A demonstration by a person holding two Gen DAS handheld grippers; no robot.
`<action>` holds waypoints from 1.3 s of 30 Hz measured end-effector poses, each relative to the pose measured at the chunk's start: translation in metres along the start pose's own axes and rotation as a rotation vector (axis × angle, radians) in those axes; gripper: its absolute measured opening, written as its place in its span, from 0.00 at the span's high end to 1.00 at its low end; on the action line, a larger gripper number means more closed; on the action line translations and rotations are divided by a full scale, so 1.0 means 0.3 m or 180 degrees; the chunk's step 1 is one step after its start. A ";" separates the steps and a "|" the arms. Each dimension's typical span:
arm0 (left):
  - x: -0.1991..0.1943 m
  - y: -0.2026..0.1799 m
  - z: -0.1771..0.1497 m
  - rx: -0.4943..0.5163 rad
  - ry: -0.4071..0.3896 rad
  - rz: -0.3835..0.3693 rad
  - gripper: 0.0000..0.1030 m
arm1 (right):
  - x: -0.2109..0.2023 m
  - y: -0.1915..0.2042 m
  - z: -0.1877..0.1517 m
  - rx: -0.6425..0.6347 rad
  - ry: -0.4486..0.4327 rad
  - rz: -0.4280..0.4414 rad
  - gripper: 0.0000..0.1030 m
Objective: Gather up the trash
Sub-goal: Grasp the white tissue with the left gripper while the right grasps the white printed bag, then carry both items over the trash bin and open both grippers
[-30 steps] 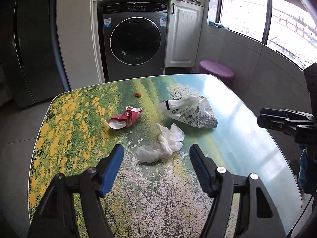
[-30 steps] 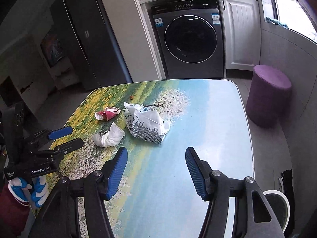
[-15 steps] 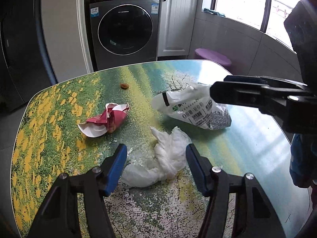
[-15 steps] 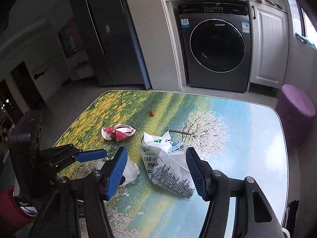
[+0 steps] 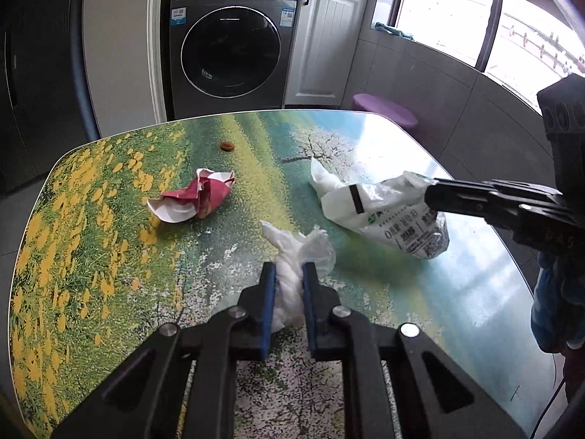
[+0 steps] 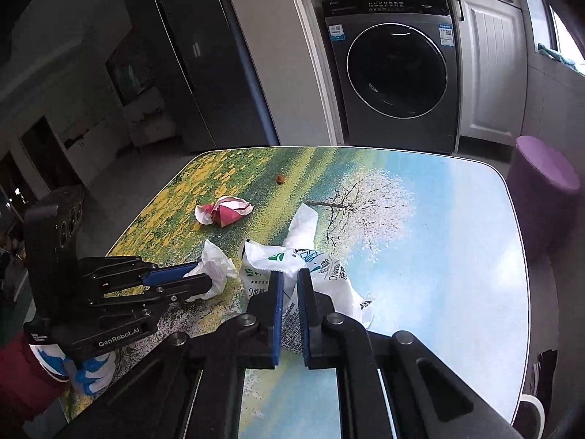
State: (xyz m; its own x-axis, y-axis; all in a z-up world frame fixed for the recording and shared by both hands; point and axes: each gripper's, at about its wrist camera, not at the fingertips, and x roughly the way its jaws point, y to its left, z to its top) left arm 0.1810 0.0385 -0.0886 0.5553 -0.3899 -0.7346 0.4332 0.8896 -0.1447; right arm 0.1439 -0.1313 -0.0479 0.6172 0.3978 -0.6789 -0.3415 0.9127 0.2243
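The left gripper (image 5: 289, 274) pinches the crumpled white tissue (image 5: 299, 252) while the right gripper (image 6: 289, 281) clamps the printed plastic bag (image 6: 318, 274) on the table (image 6: 438, 241).

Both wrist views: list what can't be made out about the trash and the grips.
- White tissue: its near end is hidden between the left gripper fingers, left wrist view.
- Printed plastic bag: its near part is covered by the right gripper, right wrist view.
- Small brown bit: too small to identify in either view.
- Crumpled red-and-white wrapper: its contents are folded out of sight.
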 end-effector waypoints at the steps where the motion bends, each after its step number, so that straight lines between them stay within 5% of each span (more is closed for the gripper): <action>1: -0.015 0.000 -0.004 -0.0024 -0.0016 0.0003 0.87 | -0.033 -0.002 -0.014 0.0020 -0.0030 -0.0017 0.92; 11: -0.182 -0.093 0.021 -0.0068 -0.0211 -0.0060 0.88 | -0.416 -0.080 -0.147 0.0291 -0.0443 -0.0360 0.92; 22: -0.225 -0.569 0.092 0.0606 -0.0304 -0.0499 0.88 | -0.764 -0.300 -0.382 0.0860 -0.0746 -0.1069 0.92; 30: -0.056 -0.988 0.096 0.1021 0.0083 -0.0845 0.87 | -0.792 -0.520 -0.583 0.1440 -0.0611 -0.1353 0.92; 39: 0.231 -1.240 0.094 0.0945 0.0653 -0.1074 0.81 | -0.678 -0.763 -0.749 0.1981 -0.0308 -0.1408 0.89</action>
State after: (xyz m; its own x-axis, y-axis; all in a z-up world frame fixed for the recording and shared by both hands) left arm 0.0785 -0.3261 -0.0670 0.2110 -0.5633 -0.7989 0.7649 0.6040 -0.2239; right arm -0.0627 -0.4422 -0.1183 0.6724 -0.0362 -0.7393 0.3957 0.8617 0.3177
